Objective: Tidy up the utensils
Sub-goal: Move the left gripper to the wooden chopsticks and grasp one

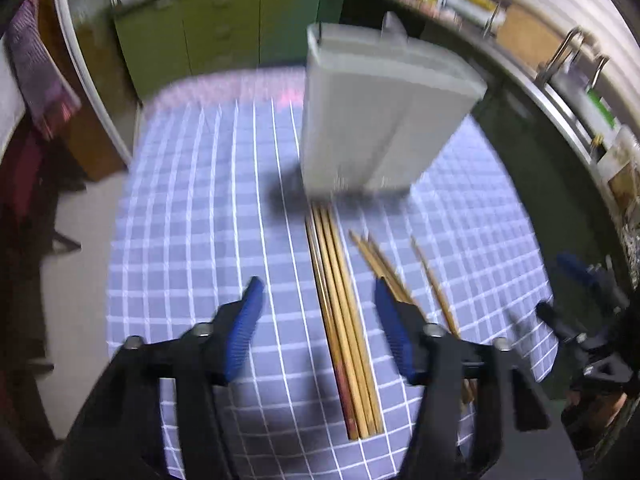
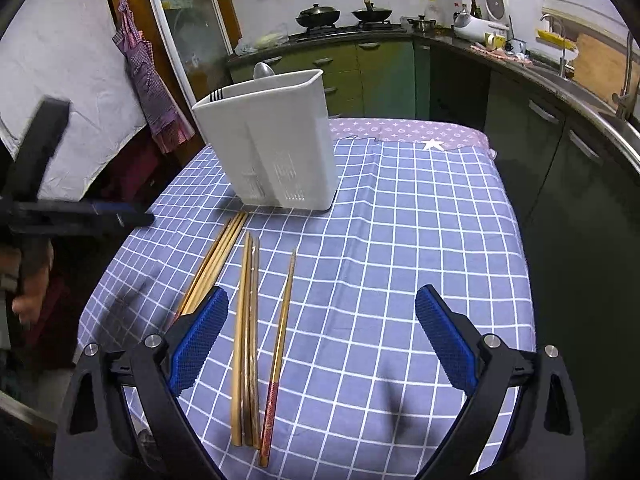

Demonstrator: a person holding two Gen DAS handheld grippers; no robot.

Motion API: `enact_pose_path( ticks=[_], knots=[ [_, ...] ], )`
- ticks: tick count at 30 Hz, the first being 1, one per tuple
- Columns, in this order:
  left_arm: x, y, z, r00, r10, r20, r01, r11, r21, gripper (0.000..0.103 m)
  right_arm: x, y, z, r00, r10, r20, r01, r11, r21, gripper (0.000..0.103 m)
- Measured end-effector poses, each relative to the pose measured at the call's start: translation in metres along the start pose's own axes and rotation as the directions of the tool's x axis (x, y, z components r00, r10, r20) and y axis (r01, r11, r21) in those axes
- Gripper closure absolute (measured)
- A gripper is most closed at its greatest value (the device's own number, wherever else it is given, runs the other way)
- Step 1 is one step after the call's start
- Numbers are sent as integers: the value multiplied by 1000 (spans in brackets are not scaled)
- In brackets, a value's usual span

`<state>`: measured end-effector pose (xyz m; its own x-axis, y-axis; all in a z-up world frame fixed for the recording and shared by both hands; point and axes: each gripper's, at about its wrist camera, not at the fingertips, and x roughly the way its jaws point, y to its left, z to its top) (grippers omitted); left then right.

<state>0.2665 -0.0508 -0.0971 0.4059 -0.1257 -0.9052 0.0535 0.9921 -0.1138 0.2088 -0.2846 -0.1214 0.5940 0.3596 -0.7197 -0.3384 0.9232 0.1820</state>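
Both grippers hovered spread over chopsticks, nothing pinched
Left gripper (image 1: 318, 294) straddled the chopstick bundle (image 1: 340, 320) on the checked cloth (image 1: 192, 208); right gripper (image 2: 322, 306) wide apart above loose chopsticks (image 2: 248, 336); white utensil holder (image 2: 272, 140) stood upright just beyond the chopstick tips

A blue checked tablecloth (image 2: 400, 220) carries a white utensil caddy (image 2: 276, 140) and perhaps eight loose wooden chopsticks (image 2: 244, 320).
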Motion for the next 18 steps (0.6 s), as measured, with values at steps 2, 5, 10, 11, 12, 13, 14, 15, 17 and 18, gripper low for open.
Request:
enact_pose_path(
  ticks=[2, 5, 10, 11, 12, 13, 14, 15, 17, 18],
  knots=[
    [20, -1, 0, 998, 3, -65, -5, 1000, -22, 66, 4, 2, 1, 1000, 5, -9, -5, 1000, -5, 15],
    [40, -4, 4, 993, 25, -118, -29, 999, -34, 73, 13, 5, 0, 999, -6, -49, 4, 1000, -30, 43],
    [66, -2, 4, 981, 29, -194, -42, 997, -64, 79, 28, 6, 0, 996, -21, -87, 16, 998, -55, 57],
    [70, -2, 4, 978, 32, -205, -47, 997, -69, 79, 28, 5, 0, 996, -22, -87, 18, 998, -55, 57],
    [75, -1, 4, 975, 34, -218, -51, 996, -72, 79, 30, 4, -1, 996, -21, -87, 17, 999, -52, 57],
    [78, -1, 5, 974, 33, -225, -51, 996, -76, 79, 31, 3, -1, 996, -18, -88, 14, 999, -48, 57],
    [81, -1, 6, 971, 33, -236, -53, 996, -78, 79, 31, 2, -2, 996, -16, -90, 12, 999, -46, 57],
    [83, -1, 7, 970, 35, -241, -55, 996, -76, 80, 32, 1, -3, 996, -16, -91, 12, 999, -44, 57],
    [88, -3, 9, 968, 53, -246, -71, 995, -66, 81, 34, -2, -4, 995, -19, -97, 15, 999, -41, 57],
    [90, -3, 11, 966, 61, -251, -79, 995, -62, 84, 34, -3, -5, 995, -18, -100, 14, 999, -40, 57]
  ],
)
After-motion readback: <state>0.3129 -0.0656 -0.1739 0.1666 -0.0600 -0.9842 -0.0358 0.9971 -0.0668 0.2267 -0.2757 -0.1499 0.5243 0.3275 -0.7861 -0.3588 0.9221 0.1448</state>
